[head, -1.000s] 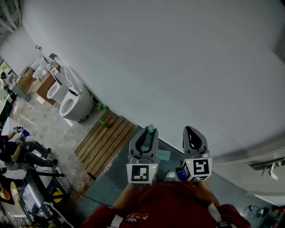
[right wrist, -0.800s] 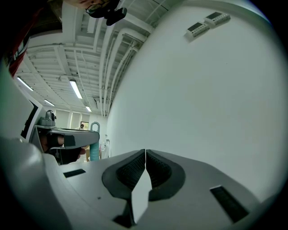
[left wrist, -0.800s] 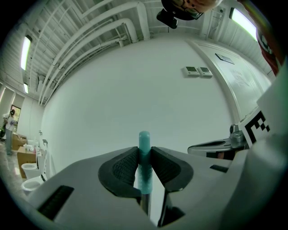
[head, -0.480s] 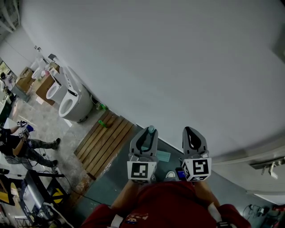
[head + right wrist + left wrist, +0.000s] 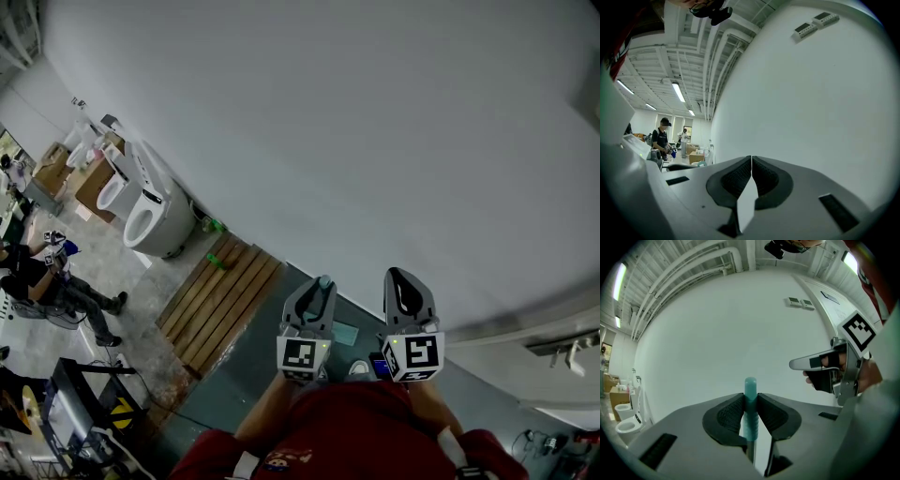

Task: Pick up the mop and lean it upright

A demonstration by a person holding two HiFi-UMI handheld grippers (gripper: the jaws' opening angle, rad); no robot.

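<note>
The mop's teal ribbed handle end (image 5: 750, 386) stands upright between the pads of my left gripper (image 5: 750, 399), which is shut on it; the shaft runs down out of sight below the jaws. In the head view the left gripper (image 5: 322, 287) holds that teal tip (image 5: 324, 280) close to the white wall. A pale green flat piece (image 5: 344, 328) lies on the dark floor under the grippers; whether it is the mop's head I cannot tell. My right gripper (image 5: 751, 161) is shut with nothing in it, level beside the left one (image 5: 401, 278).
The white wall (image 5: 375, 141) fills the view ahead. A wooden pallet (image 5: 220, 300) lies on the floor to the left, with a green bottle (image 5: 217, 261) at its far end. Toilets (image 5: 150, 211) and cardboard boxes (image 5: 56, 169) stand farther left. A person (image 5: 42, 281) is at the left edge.
My left gripper has sunk with the mop handle in it and now sits lower in the head view. The right gripper has stayed put. The person at the left has shifted.
</note>
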